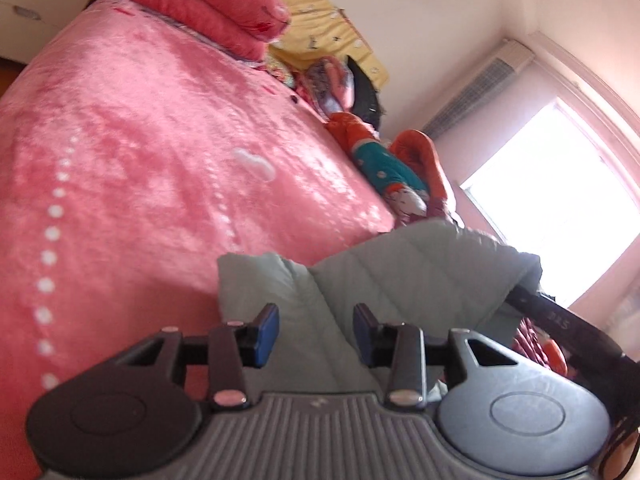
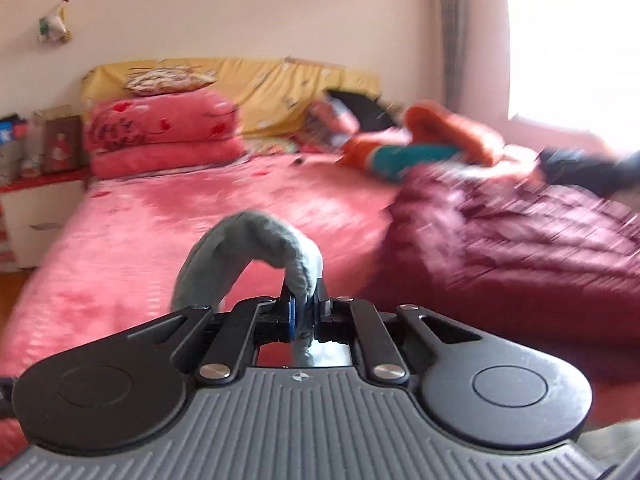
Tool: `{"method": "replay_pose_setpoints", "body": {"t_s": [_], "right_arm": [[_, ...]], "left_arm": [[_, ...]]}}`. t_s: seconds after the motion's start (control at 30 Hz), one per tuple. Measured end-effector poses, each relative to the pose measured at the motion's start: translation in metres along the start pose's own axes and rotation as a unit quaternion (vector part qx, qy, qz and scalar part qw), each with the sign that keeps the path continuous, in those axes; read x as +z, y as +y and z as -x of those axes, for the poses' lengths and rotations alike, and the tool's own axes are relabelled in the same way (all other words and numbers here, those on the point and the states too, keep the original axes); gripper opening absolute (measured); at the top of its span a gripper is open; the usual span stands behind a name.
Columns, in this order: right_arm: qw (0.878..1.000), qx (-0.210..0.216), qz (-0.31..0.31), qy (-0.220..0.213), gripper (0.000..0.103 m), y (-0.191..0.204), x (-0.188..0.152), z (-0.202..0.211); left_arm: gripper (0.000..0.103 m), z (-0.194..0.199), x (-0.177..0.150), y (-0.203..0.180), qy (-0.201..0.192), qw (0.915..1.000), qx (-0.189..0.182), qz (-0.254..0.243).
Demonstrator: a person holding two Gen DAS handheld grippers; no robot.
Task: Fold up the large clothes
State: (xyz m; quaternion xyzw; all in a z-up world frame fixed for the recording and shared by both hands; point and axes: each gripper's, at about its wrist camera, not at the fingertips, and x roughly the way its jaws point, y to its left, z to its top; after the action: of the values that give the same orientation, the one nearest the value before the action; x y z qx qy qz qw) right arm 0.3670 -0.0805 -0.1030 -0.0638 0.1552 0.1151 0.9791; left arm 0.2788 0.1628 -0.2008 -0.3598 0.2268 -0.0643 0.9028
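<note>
Garment: a pale grey-green quilted jacket [image 1: 400, 276] lies low in the left wrist view, in front of the pink bedspread [image 1: 140, 140]; its fabric rises in a ridge toward the window on the right.

Left gripper [image 1: 316, 334]: jaws part open, blue pads either side of the jacket cloth but not pressing on it, so nothing is held.

Right gripper [image 2: 304, 312]: jaws shut tight on a rolled edge of the same jacket [image 2: 256, 236], which arches up in a loop at frame centre.

Bed clutter: a maroon quilted coat [image 2: 520, 248] fills the right of the right wrist view, with an orange and teal garment [image 2: 420, 148] behind it and pink pillows [image 2: 160, 136] at upper left.

Risk, slip: the right-hand pinch looks thin and close to the hem; I judge a quick pull could strip it free.

Risk, lopsided fold: with only one side gripped, the loose side may sag and bunch.

Risk, snag: the jacket could drag onto the maroon coat nearby.
</note>
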Motion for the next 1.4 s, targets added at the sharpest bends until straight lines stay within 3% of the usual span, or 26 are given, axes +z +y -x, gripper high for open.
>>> {"method": "replay_pose_setpoints", "body": {"t_s": [0.13,0.27,0.43,0.57,0.73,0.83,0.9,0.93,0.97,1.0,1.17,1.27,1.4], "right_arm": [[0.991,-0.098,0.088,-0.008,0.008,-0.032,-0.009,0.044],[0.967,-0.180,0.180,0.025,0.008,-0.057,-0.044,0.069],[0.930,-0.231,0.277,0.069,0.008,-0.066,-0.095,0.086],[0.921,-0.236,0.292,0.108,0.008,-0.072,-0.124,0.100],[0.932,-0.196,0.253,0.169,0.011,-0.077,-0.139,0.103],[0.943,-0.170,0.218,0.187,0.022,-0.088,-0.142,0.103],[0.949,-0.163,0.190,0.190,0.054,-0.088,-0.140,0.113],[0.953,-0.166,0.177,0.184,0.079,-0.090,-0.138,0.119],[0.954,-0.173,0.167,0.176,0.097,-0.092,-0.133,0.125],[0.957,-0.174,0.158,0.169,0.101,-0.093,-0.130,0.128],[0.975,-0.169,0.091,0.109,0.101,-0.109,-0.106,0.144],[0.986,-0.138,-0.005,0.088,0.095,-0.132,-0.096,0.138],[0.981,-0.097,-0.135,0.098,0.078,-0.167,-0.108,0.111]], "left_arm": [[0.041,-0.006,-0.009,-0.019,0.016,0.9982,-0.046,-0.036],[0.041,-0.012,-0.021,-0.035,0.038,0.9939,-0.080,-0.066],[0.042,-0.023,-0.036,-0.046,0.067,0.9899,-0.076,-0.100],[0.044,-0.029,-0.041,-0.050,0.077,0.9880,-0.065,-0.117],[0.044,-0.035,-0.045,-0.051,0.081,0.9873,-0.051,-0.126],[0.044,-0.033,-0.045,-0.052,0.073,0.9874,-0.051,-0.130],[0.044,-0.032,-0.044,-0.052,0.068,0.9880,-0.051,-0.130],[0.044,-0.032,-0.045,-0.052,0.066,0.9883,-0.050,-0.128],[0.045,-0.032,-0.044,-0.052,0.065,0.9883,-0.050,-0.128],[0.045,-0.033,-0.045,-0.053,0.065,0.9882,-0.050,-0.130],[0.045,-0.034,-0.051,-0.059,0.068,0.9848,-0.046,-0.153],[0.045,-0.037,-0.053,-0.060,0.073,0.9836,-0.041,-0.160],[0.045,-0.041,-0.055,-0.059,0.078,0.9833,-0.026,-0.162]]}}
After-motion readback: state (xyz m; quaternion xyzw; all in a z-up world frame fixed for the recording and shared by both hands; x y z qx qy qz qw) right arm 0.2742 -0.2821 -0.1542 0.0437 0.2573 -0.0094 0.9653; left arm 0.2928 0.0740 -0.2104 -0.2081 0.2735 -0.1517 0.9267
